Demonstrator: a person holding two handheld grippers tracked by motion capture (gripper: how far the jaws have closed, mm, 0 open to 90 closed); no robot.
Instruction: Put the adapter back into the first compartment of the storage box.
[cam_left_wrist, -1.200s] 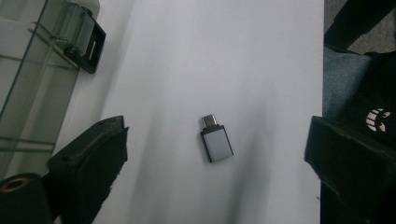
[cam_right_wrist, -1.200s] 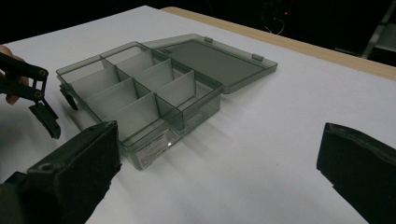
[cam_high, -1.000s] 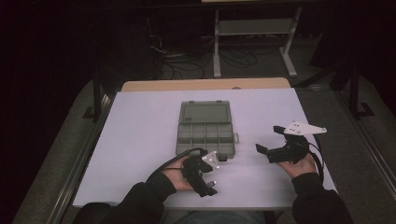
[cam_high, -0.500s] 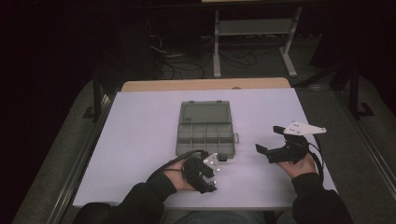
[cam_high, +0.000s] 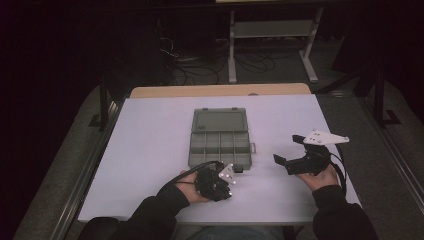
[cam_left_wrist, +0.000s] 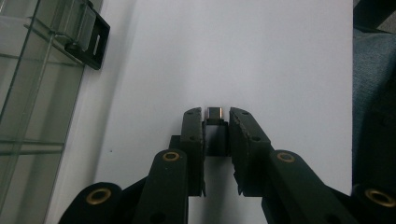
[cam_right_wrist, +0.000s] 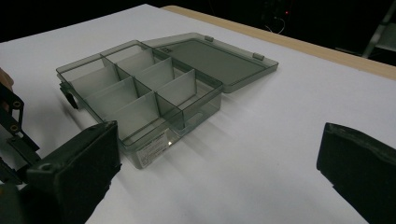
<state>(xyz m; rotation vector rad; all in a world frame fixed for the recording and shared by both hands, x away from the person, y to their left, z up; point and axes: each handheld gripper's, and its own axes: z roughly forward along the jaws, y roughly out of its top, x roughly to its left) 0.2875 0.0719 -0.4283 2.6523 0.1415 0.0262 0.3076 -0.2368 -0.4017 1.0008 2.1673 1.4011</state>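
An open, smoky-clear compartment box (cam_high: 220, 142) lies mid-table with its lid (cam_high: 220, 121) folded back flat. Its divided cells (cam_right_wrist: 140, 88) look empty. My left gripper (cam_high: 222, 186) rests on the table just in front of the box's near edge. In the left gripper view its jaws (cam_left_wrist: 215, 117) are shut on a small dark piece with a metal tip (cam_left_wrist: 215, 112), low over the white surface. My right gripper (cam_high: 285, 148) is held to the right of the box, jaws wide open (cam_right_wrist: 217, 140) with nothing between them, facing the box.
The box's black latch (cam_left_wrist: 88, 42) sticks out at its front corner near the left gripper. A white sheet covers the table (cam_high: 150, 150), with a wooden edge (cam_high: 220, 91) at the back. Beyond are a metal stand (cam_high: 272, 30) and cables on the floor.
The left hand has shifted very slightly near the box's front edge. The right gripper and the box have not moved.
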